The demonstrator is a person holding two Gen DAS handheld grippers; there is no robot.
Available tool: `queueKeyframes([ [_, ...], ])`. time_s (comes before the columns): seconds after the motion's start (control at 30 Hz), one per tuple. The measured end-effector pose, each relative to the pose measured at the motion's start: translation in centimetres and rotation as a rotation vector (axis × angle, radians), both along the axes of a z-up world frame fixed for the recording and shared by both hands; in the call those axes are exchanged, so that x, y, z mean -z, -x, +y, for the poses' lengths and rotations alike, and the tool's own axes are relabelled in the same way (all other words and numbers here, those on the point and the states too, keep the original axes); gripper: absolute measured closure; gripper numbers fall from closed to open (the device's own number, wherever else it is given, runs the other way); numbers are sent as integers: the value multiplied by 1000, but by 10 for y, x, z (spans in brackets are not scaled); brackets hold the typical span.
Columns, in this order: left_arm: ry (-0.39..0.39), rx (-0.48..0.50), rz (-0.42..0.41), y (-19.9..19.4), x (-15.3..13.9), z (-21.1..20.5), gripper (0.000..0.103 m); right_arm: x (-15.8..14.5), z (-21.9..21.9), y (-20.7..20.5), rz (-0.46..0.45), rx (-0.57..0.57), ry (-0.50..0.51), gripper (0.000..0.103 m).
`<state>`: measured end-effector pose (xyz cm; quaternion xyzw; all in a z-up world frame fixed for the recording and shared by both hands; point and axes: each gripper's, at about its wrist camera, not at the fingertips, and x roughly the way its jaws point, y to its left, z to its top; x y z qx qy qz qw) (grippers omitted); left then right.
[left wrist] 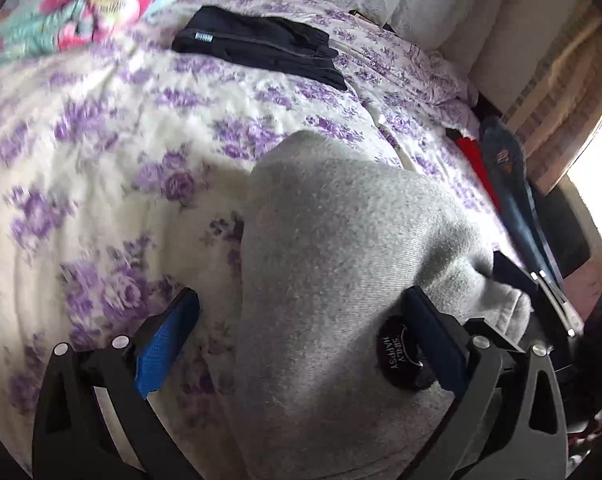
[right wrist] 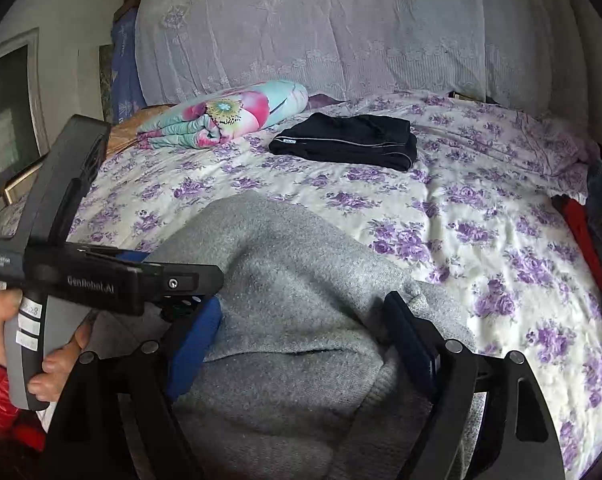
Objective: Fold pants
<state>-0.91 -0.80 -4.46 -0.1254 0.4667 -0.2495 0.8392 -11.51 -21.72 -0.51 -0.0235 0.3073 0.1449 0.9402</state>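
Observation:
Grey fleece pants lie bunched on the near part of the flowered bed, with a round dark label near the waist. My left gripper is open, its blue pads on either side of the grey cloth. My right gripper is also open over the same grey pants, its blue pads spread wide over the waist end. The left gripper's body shows in the right wrist view, held by a hand.
Folded black pants lie further back on the bedspread. A rolled floral quilt sits at the back left. Red and blue clothes lie at the bed's right edge. A lace-covered headboard stands behind.

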Motion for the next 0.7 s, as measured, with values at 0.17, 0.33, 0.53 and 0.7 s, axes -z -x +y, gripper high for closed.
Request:
queueKeyframes([
  [0.17, 7, -91, -82, 44, -16, 25, 5, -42, -2, 55, -198, 28, 56, 3],
  [0.33, -279, -109, -297, 86, -5, 12, 4, -1, -31, 51, -42, 137, 91, 3],
  [0.53, -296, -140, -327, 89, -11, 15, 4, 38, -82, 30, 170, 53, -329, 3],
  [0.7, -366, -153, -451, 106, -18, 2, 5, 26, -88, 51, 73, 21, -378, 3],
])
